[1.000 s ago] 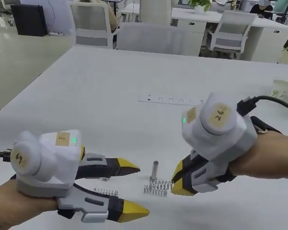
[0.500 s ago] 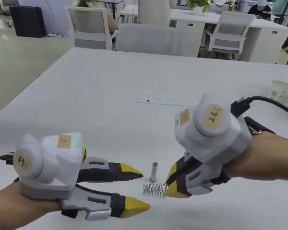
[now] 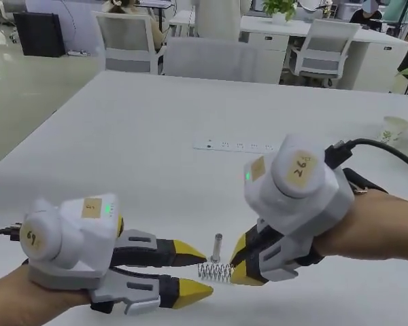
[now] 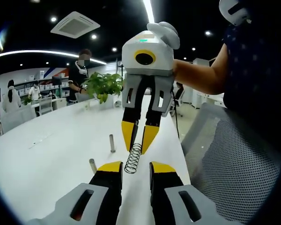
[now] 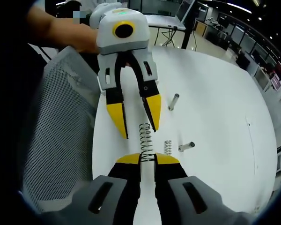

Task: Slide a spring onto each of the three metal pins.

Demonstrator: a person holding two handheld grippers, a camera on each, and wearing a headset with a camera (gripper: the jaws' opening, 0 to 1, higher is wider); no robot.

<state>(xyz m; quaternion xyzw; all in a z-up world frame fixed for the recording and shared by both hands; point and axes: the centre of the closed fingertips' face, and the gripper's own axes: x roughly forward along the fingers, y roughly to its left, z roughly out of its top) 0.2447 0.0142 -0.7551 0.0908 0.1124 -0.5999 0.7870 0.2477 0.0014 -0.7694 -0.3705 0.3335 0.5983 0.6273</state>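
White table [image 3: 143, 129], office chairs [image 3: 128, 39] behind — glossy floor [image 3: 27, 88], ceiling lights [image 4: 147, 9]

Both grippers have white bodies, grey and black arms and bright yellow tips; the left gripper [image 3: 205, 273] carries a small green light and a tan label, and the right gripper [image 3: 236, 266] has the same, with dark handwritten numbers on a round tan sticker. The spring [image 3: 214, 272] is shiny silver and the pin [image 3: 217, 246] is dull grey metal, both on the plain white table [image 3: 143, 136], which also carries a white power strip [image 3: 236, 145] and, near its right edge, a white paper cup [image 3: 394, 127] with a green print. The chair [image 5: 61, 117] shows a grey mesh pattern, the sleeve [image 4: 253, 56] is dark blue with small pale dots, and the plant [image 4: 103, 84] is green.
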